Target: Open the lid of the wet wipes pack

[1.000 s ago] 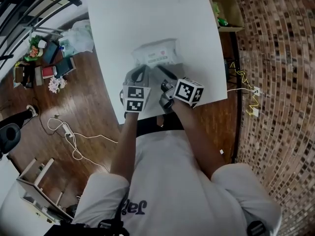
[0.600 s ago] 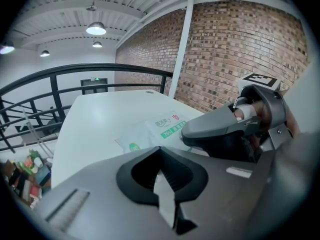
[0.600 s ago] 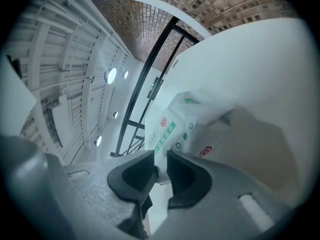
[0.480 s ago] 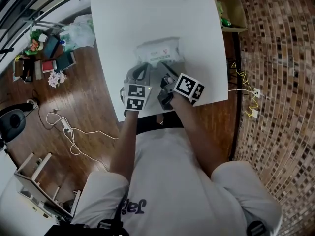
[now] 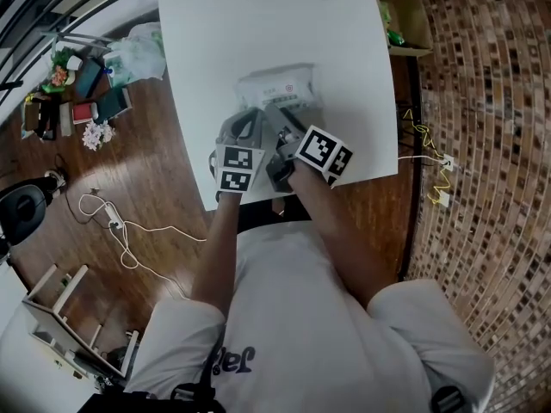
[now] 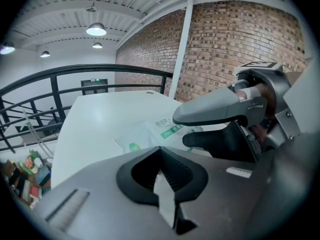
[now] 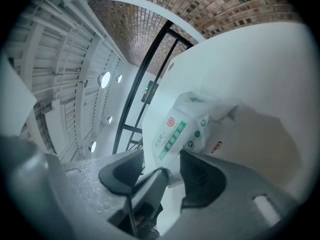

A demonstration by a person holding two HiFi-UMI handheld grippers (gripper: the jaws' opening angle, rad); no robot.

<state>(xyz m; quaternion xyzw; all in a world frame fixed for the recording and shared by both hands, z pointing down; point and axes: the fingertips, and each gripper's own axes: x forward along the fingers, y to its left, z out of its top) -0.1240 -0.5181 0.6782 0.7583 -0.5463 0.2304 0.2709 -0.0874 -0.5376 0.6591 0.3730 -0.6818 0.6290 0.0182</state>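
The wet wipes pack (image 5: 280, 89), white with green print, lies on the white table (image 5: 258, 24). It also shows in the left gripper view (image 6: 150, 134) and the right gripper view (image 7: 175, 129). My left gripper (image 5: 250, 120) sits at the pack's near left corner. Its jaws (image 6: 161, 151) are nearly together, with a thin pale strip of the pack's edge between the pads. My right gripper (image 5: 282, 126) is just to its right, rolled onto its side. Its jaws (image 7: 160, 156) are opening; the pack's near end lies between them, and the pads do not press on it.
A cardboard box (image 5: 399, 11) with something green in it stands beyond the table's right edge. Bags, books and flowers (image 5: 86, 93) and a white cable (image 5: 120, 231) lie on the wooden floor at the left. A black railing (image 6: 50, 84) runs behind the table.
The right gripper has rolled and edged left towards the pack, and its jaws have spread apart. The left gripper and the pack have stayed put.
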